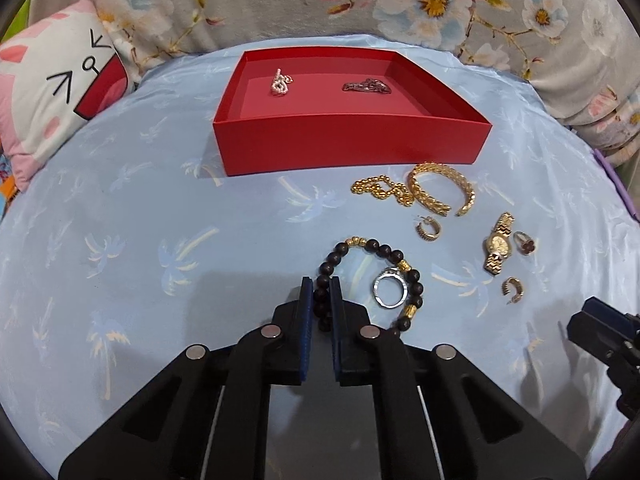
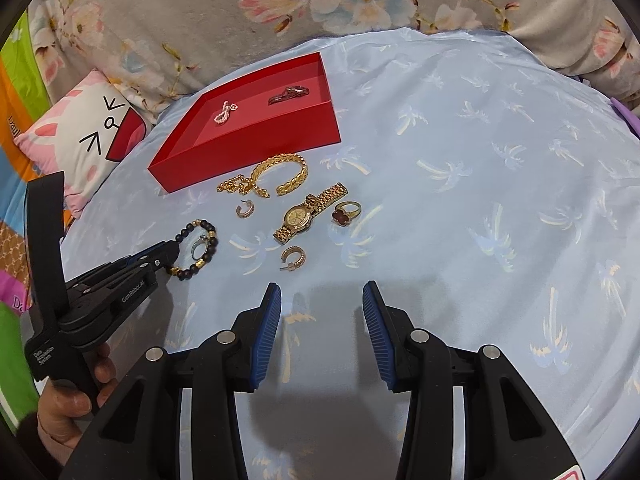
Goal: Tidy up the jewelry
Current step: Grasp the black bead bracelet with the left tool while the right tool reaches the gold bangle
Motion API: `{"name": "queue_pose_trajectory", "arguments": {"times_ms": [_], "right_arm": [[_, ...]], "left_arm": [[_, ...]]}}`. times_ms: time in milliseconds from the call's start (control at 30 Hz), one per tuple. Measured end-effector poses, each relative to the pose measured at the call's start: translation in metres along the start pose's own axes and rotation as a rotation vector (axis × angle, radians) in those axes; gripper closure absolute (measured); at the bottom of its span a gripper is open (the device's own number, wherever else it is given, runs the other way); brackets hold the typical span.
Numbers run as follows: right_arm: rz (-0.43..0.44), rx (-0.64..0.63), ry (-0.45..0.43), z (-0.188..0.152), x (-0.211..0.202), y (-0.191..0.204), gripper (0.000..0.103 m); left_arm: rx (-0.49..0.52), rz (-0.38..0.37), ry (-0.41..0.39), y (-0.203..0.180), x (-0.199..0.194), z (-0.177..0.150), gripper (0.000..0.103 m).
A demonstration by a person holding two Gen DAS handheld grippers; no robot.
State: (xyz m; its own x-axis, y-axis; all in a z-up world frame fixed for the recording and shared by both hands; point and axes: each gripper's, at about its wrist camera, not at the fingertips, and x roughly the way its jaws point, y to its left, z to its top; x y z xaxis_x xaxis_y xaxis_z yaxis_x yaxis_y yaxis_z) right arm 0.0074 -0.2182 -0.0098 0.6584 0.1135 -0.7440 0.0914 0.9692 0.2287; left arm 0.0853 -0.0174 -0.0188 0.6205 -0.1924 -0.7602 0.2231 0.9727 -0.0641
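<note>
While the left gripper (image 1: 321, 294) marked "GenRobot.AI" pinches the dark beaded bracelet (image 1: 362, 276), at 6 o'clock of the red tray (image 1: 352, 148), right gripper (image 2: 322, 312) gaping wide, holding nothing, "Data Acquisition System" on the handle.

Right claw (image 2: 322, 300), jaws apart, above the blue bedsheet (image 2: 460, 200); left claw (image 2: 170, 254) closed on the beaded bracelet (image 2: 200, 248); red box (image 2: 256, 140) beyond.
</note>
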Motion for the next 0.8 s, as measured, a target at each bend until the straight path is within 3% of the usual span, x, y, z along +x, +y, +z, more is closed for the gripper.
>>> {"name": "queue_pose_trajectory", "arguments": {"times_ms": [367,500,700,733,800], "right_arm": [[0.010,-0.048,-0.024,0.036,0.015,0.011,0.061],[0.043,-0.044,-0.003,0.058,0.038,0.018,0.061],[0.010,-0.101,0.032,0.079,0.074,0.037,0.061],[0.011,-0.108,0.037,0.081,0.079,0.038,0.060],[0.008,-0.120,0.053,0.085,0.089,0.041,0.048]], "left_arm": [[-0.008,-0.080,-0.078,-0.001,-0.045,0.015,0.096],[-0.004,-0.099,-0.106,-0.002,-0.058,0.022,0.096],[-0.014,-0.101,-0.133,0.005,-0.067,0.031,0.096],[-0.017,-0.100,-0.136,0.006,-0.067,0.031,0.096],[-0.025,-0.095,-0.140,0.009,-0.066,0.032,0.096]]}}
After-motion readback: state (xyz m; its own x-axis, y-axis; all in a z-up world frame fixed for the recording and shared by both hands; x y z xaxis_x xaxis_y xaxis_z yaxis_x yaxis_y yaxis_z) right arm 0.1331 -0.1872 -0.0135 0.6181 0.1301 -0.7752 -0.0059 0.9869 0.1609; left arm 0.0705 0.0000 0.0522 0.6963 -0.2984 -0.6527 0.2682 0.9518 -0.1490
